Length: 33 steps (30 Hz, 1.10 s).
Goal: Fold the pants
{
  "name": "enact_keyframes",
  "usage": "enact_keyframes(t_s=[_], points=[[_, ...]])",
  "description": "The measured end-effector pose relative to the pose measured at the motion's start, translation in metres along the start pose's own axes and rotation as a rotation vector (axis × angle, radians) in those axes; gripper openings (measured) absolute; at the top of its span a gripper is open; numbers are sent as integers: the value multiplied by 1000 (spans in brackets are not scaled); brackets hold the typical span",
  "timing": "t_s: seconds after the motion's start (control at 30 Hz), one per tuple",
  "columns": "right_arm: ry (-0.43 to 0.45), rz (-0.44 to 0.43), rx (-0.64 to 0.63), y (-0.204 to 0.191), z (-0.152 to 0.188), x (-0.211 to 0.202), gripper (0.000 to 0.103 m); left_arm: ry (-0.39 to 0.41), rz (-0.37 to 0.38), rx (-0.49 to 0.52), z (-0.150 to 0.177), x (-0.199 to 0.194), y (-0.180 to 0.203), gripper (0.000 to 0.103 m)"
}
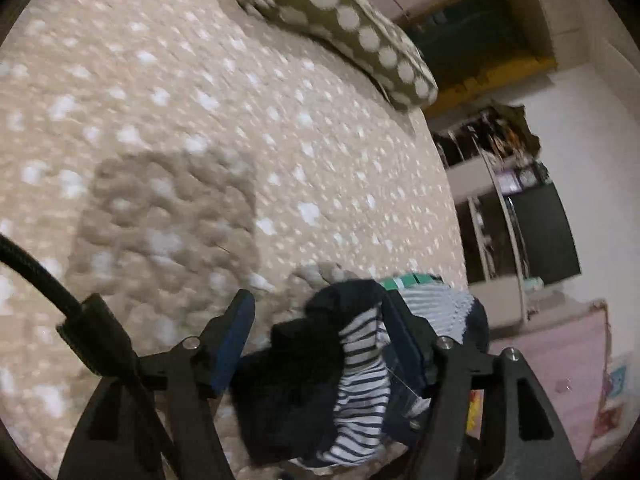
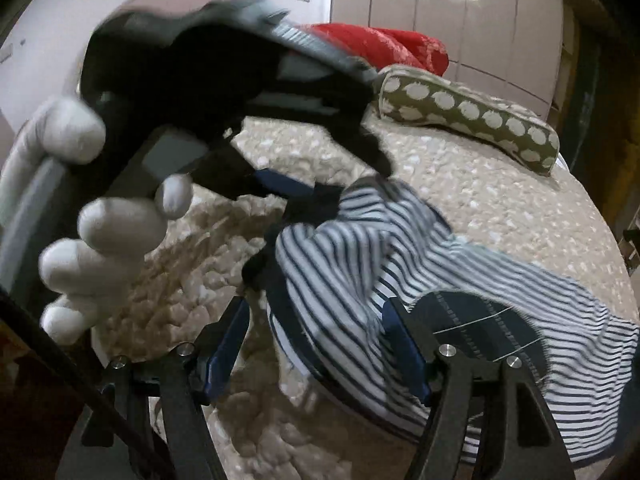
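The pants are white with navy stripes and navy trim. They lie bunched on the beige bed cover. In the left wrist view my left gripper is open, with bunched pants fabric lying between its fingers and draped over the right finger. In the right wrist view my right gripper is open around a fold of the pants. The left gripper, held by a white-gloved hand, shows there above the pants, its tips on the navy trim.
A green pillow with white dots lies at the far end of the bed, also in the right wrist view. A red cushion sits behind it. Shelves and a pink cloth stand beside the bed. A black cable hangs left.
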State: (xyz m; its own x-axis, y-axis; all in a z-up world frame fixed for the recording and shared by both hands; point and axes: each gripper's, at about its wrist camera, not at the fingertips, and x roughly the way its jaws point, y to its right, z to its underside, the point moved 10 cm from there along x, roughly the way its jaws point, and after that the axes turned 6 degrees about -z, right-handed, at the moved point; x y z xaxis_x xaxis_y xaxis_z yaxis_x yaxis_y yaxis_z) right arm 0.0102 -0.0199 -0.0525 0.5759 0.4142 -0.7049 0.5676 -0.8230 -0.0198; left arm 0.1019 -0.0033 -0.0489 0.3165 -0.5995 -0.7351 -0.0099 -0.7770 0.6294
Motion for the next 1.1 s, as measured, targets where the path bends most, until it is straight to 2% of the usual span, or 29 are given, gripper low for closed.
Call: enact_keyframes(t_s=[0.03, 0.07, 0.1, 0.13, 0.17, 0.2, 0.37, 0.5, 0.63, 0.67, 0.7, 0.77, 0.87, 0.97, 1.03, 1.1], points=[[4, 14, -8, -2, 0, 4, 73, -15, -8, 16, 2, 4, 2, 49], [5, 28, -9, 0, 1, 7, 64, -31, -14, 26, 5, 7, 3, 28], [5, 41, -1, 1, 1, 7, 40, -42, -16, 26, 6, 9, 4, 26], [7, 45, 15, 4, 0, 6, 30, -39, -20, 24, 7, 8, 5, 26], [10, 37, 34, 7, -3, 4, 15, -33, -25, 26, 7, 7, 9, 26], [15, 32, 64, 11, -5, 1, 10, -32, -24, 26, 7, 5, 13, 26], [101, 11, 187, 40, -18, -35, 9, -22, 12, 59, 2, 4, 63, 26], [172, 21, 295, 74, -14, -73, 9, -41, 5, 144, 7, 24, 120, 27], [195, 73, 453, 129, 19, -103, 10, -67, 24, 210, 16, 43, 169, 48], [183, 91, 506, 146, 34, -106, 12, -68, 38, 214, 18, 45, 178, 51], [173, 107, 547, 158, 44, -108, 21, -68, 47, 214, 20, 44, 183, 52], [149, 141, 654, 185, 72, -116, 33, -53, 45, 216, 22, 39, 189, 54], [203, 181, 711, 211, 82, -141, 33, -10, -3, 210, 22, 28, 180, 57], [292, 217, 695, 224, 65, -167, 33, 26, -71, 188, 24, 20, 157, 57], [318, 171, 679, 225, 48, -170, 33, 36, -97, 170, 28, 19, 145, 57], [324, 71, 669, 221, 30, -163, 33, 33, -113, 144, 36, 21, 131, 57]])
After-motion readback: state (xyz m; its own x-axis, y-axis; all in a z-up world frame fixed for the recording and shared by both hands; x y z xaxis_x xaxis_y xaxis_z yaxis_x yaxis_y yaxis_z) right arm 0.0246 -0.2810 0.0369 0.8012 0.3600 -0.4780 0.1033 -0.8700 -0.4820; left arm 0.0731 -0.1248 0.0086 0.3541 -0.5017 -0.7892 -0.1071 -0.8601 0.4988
